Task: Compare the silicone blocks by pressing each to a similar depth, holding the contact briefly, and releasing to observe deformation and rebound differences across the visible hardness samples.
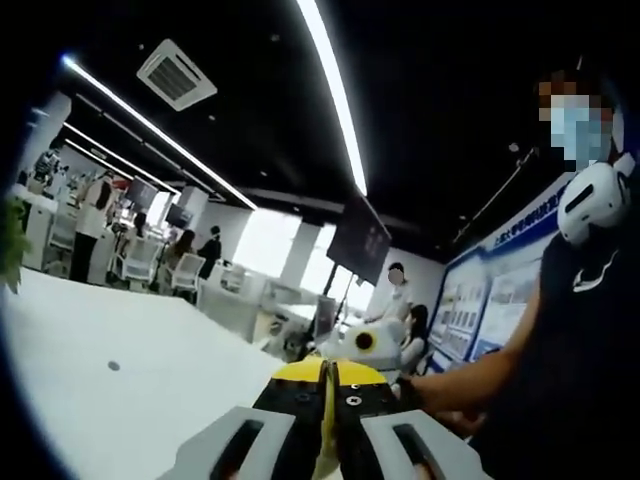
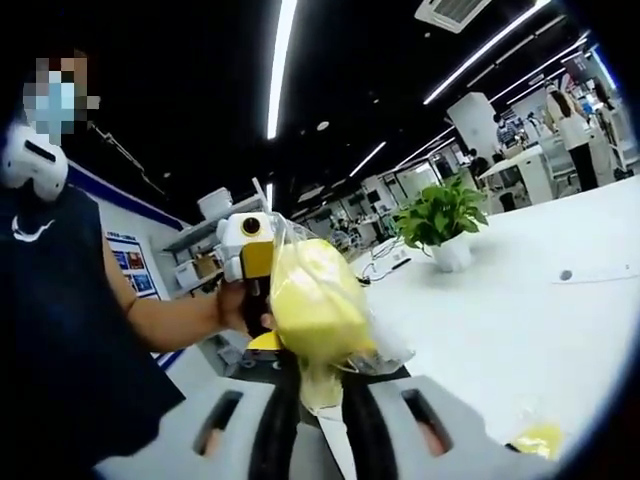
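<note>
The left gripper (image 1: 326, 452) has its jaws together on a thin yellow edge of the yellow silicone block (image 1: 322, 372). The right gripper (image 2: 322, 425) is clamped on the same bagged block (image 2: 315, 305), held up between the two above the white tabletop (image 2: 520, 310). A potted plant (image 2: 440, 222) stands beyond.

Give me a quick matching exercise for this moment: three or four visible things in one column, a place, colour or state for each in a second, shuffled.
Things:
1. yellow bagged block
2. potted plant
3. left gripper
4. white table

States or places:
A. stands on the table, green leaves in a white pot
B. jaws shut on a thin yellow edge
C. wrapped in clear plastic, pinched in the right gripper
D. broad pale surface under the plant

Pairs: 1-C, 2-A, 3-B, 4-D
</note>
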Tool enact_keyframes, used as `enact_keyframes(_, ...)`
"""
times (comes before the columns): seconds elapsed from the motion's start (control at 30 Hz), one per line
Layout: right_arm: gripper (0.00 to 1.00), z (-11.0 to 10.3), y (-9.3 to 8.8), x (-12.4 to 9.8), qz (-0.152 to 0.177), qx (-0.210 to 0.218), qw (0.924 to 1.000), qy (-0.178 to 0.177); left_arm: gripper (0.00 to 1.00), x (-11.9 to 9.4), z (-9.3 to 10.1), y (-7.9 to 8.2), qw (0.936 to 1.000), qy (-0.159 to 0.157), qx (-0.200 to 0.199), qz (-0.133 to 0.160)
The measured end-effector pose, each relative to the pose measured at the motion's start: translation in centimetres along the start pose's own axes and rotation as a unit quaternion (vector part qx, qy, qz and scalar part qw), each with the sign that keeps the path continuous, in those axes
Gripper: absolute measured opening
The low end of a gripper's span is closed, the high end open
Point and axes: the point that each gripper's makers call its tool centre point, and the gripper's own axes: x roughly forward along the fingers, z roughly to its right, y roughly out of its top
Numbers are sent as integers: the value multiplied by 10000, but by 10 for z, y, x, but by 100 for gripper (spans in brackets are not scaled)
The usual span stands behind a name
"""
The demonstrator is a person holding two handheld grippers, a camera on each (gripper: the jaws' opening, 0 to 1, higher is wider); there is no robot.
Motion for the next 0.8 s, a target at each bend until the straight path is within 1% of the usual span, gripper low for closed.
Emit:
enact_keyframes(0.1, 8, -2, -1, 0, -71, 84, 9999, 21, 1, 1, -1, 0, 10000, -2, -15, 0)
enact_keyframes(0.4, 7, -5, -3, 0, -178, 60, 9998, -7, 0, -2, -2, -2, 9998, 25, -120, 131)
enact_keyframes(0.5, 6, -3, -7, 0, -255, 36, 9997, -61, 0, -2, -4, -6, 9999, 56, -106, 34)
enact_keyframes(0.57, 6, -3, -8, -1, -276, 7, 9996, -76, 0, -1, -4, -7, 9996, 10, -268, -26)
enact_keyframes(0.6, 6, -2, -8, -1, -277, 5, 9996, -85, 0, -1, -5, -7, 9997, 12, -234, -25)
enact_keyframes(0.67, 5, -2, -8, -1, -280, 13, 9995, -113, 0, 0, -5, -7, 10000, 10, -5, -40)
enact_keyframes(0.7, 6, -2, -7, -1, -274, 51, 9996, -109, 0, 0, -5, -7, 10000, 15, 28, -32)
enact_keyframes(0.8, 6, 0, -8, -1, -296, 74, 9994, -135, 0, 0, -7, -8, 10000, 25, -41, -57)
